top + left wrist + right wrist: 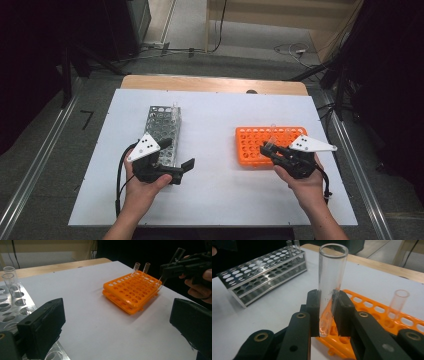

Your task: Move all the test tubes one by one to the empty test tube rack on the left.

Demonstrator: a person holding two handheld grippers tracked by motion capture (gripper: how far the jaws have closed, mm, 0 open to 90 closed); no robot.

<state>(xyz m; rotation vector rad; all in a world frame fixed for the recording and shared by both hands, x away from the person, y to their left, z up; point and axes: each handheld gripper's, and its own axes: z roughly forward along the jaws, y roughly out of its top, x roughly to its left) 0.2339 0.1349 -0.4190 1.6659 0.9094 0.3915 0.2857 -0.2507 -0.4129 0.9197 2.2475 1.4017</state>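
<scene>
- A clear glass test tube [332, 287], empty and open-topped, stands nearly upright (pinched at its lower half) just above the near-left corner of the orange rack [372, 312].

Metal rack [163, 131] left on table [215, 195], plastic rack [255, 142] right, well apart

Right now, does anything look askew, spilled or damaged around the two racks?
Nothing stands out. Orange rack and metal rack sit flat on the white table; seated tubes stand upright. The right gripper holds a clear tube over the orange rack, intact, no spill.
</scene>
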